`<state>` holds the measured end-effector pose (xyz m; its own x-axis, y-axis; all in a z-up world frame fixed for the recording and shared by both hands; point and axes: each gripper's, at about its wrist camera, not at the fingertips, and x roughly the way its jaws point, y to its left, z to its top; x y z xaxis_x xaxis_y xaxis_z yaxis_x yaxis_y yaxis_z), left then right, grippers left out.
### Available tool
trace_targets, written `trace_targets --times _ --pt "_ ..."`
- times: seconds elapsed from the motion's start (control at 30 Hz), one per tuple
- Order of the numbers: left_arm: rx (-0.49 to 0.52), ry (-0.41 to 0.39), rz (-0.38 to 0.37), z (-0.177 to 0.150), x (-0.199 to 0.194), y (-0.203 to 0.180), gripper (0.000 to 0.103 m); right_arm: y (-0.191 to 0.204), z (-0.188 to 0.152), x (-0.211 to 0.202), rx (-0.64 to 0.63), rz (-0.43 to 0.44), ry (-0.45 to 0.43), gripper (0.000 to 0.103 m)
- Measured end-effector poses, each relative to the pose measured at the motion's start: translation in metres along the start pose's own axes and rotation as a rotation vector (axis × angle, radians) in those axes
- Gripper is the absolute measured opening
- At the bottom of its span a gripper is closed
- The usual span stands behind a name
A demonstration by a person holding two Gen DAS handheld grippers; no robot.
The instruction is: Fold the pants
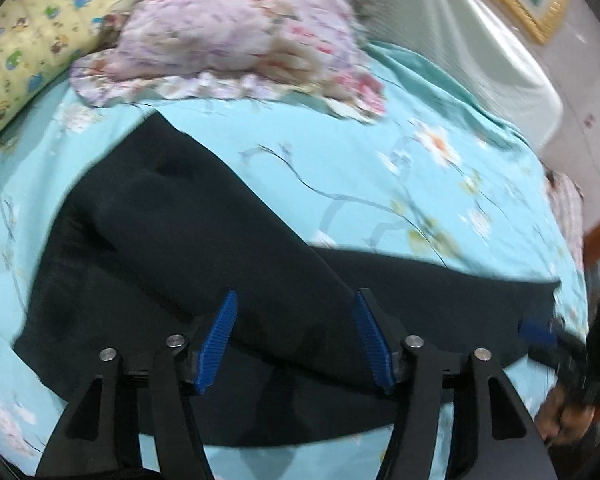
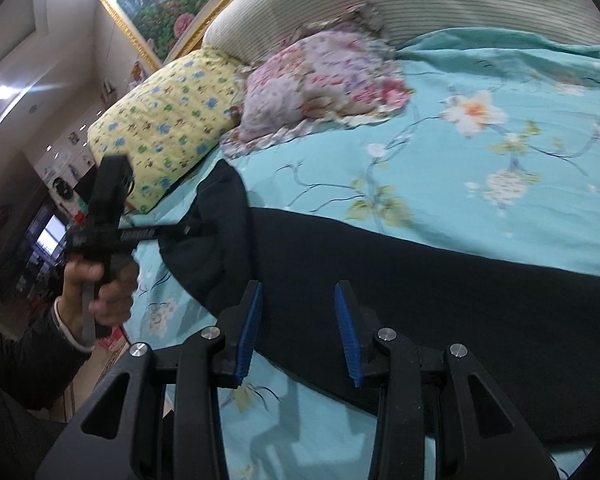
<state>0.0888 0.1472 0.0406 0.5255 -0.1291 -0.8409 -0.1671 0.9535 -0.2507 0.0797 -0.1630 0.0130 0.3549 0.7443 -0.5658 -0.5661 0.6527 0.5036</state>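
**— What does your left wrist camera give you?**
My left gripper (image 1: pixel 294 336) hangs above the black pants (image 1: pixel 188 264), jaws wide apart with nothing between the pads. The pants lie across the turquoise floral bedspread (image 1: pixel 380 168), one layer lapped over another, with the floral pillow (image 1: pixel 236 40) beyond them. At the right edge I glimpse my right gripper (image 1: pixel 540 330), blurred, near the far end of the cloth.

**— And the right wrist camera?**
My right gripper (image 2: pixel 298 330) also stands with its jaws parted, narrower than the left, and holds nothing; the pants (image 2: pixel 420 280) run beneath it from left to right. My left hand (image 2: pixel 100 284) holds the other tool beside the yellow pillow (image 2: pixel 168 120), over the rounded end of the pants.

**— What could go wrong?**
I judge the fold half done. If I pinch only the top layer, the lower one will stay behind and the fold will skew. A deep bite may also catch the bedspread and drag it along.
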Motion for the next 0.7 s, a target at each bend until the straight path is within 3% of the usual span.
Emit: trace_targets --times 0.07,0.13,0.3,0.5,0.63,0.7 --pt "-0.042 0.016 0.031 0.017 0.003 0.008 0.065 0.008 0.003 0.014 -0.018 0.017 0.023 0.044" --pt "-0.083 0.047 0.051 0.031 0.009 0.015 0.066 0.015 0.006 0.027 -0.03 0.025 0.043 0.06" --pt "-0.142 0.136 0.112 0.06 0.033 0.022 0.066 0.034 0.015 0.059 -0.075 0.071 0.083 0.06" --pt "-0.109 0.226 0.212 0.074 0.072 0.021 0.066 0.048 0.021 0.091 -0.119 0.096 0.13 0.06" --pt "-0.098 0.23 0.236 0.071 0.084 0.022 0.064 0.053 0.02 0.109 -0.136 0.111 0.162 0.06" --pt "-0.084 0.223 0.25 0.067 0.085 0.024 0.056 0.053 0.018 0.118 -0.133 0.107 0.18 0.06"
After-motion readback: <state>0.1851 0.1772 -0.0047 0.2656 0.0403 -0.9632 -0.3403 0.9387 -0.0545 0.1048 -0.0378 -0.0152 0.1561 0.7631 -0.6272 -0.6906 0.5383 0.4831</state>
